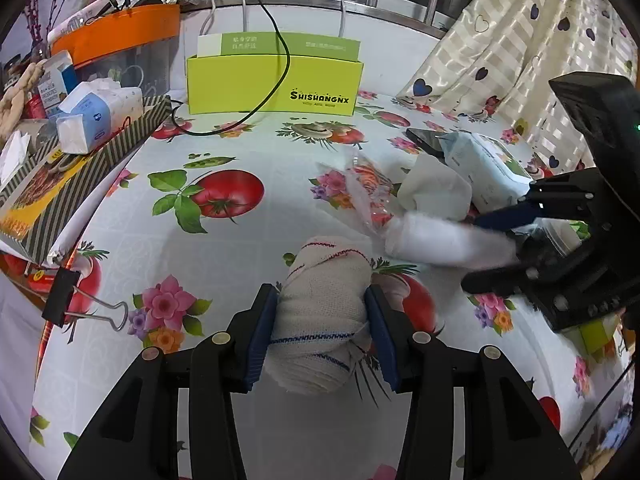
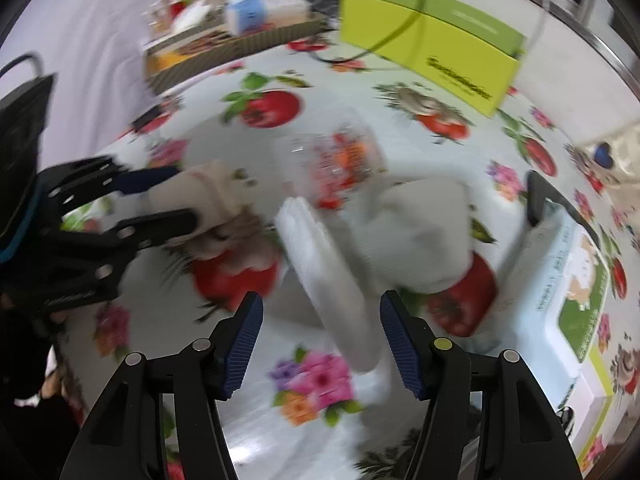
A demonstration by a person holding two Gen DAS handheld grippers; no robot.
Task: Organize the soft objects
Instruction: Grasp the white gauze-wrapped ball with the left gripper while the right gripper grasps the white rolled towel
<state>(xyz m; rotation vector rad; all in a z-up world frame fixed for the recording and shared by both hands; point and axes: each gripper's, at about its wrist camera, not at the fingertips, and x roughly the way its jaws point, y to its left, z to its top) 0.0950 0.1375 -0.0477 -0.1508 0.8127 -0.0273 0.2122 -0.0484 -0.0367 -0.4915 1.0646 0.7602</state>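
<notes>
Looking at the table, we see the left gripper point(image 1: 320, 332) clamped on a rolled cloth point(image 1: 320, 312) resting on the tablecloth point(image 1: 240, 248). Our right gripper point(image 2: 322, 340) stands wide over a white roll point(image 2: 332, 280), not pressing it. A striped box point(image 1: 80, 160) holds tissue packs point(image 1: 100, 112).

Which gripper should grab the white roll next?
Right. The right gripper is open with the white roll between its fingers, not yet pinched; the left gripper is already shut on the bandage roll.

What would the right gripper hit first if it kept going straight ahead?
Probably the white roll, which already lies between the open right gripper and runs ahead of it. The view is blurred, so depth is uncertain.
</notes>
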